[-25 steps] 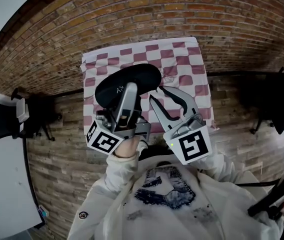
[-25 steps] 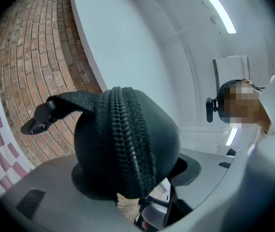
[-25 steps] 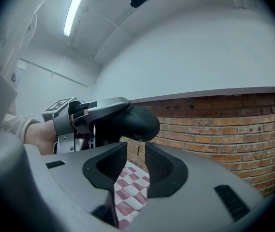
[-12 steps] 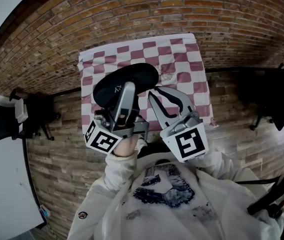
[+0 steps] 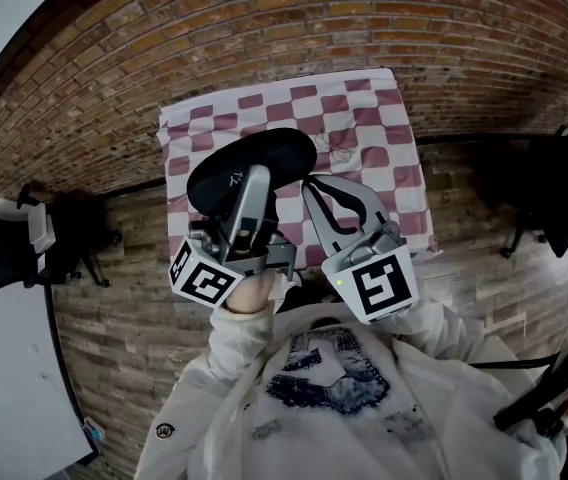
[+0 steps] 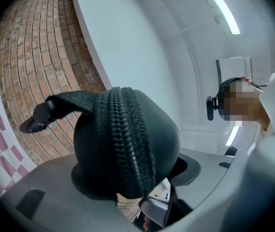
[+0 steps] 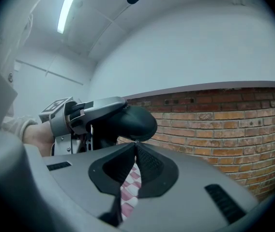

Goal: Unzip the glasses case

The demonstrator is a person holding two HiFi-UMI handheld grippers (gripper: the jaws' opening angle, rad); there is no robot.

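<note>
My left gripper (image 5: 257, 180) is shut on the black oval glasses case (image 5: 249, 163) and holds it up over the table. In the left gripper view the case (image 6: 123, 139) fills the jaws, zipper teeth running down its middle, and a black strap with a tab (image 6: 39, 120) sticks out to the left. My right gripper (image 5: 309, 182) has its tips together at the case's right end. In the right gripper view its tips (image 7: 136, 143) meet just under the case (image 7: 132, 122) on a small metal glint, which looks like the zipper pull.
A table under a pink and white checkered cloth (image 5: 384, 128) stands against the brick floor below the grippers. One black office chair (image 5: 14, 253) stands at the left and another (image 5: 554, 198) at the right. The person's light sweater fills the bottom.
The right gripper's jaws have gone from apart to closed at the case's right end. Both grippers and the case have drifted slightly.
</note>
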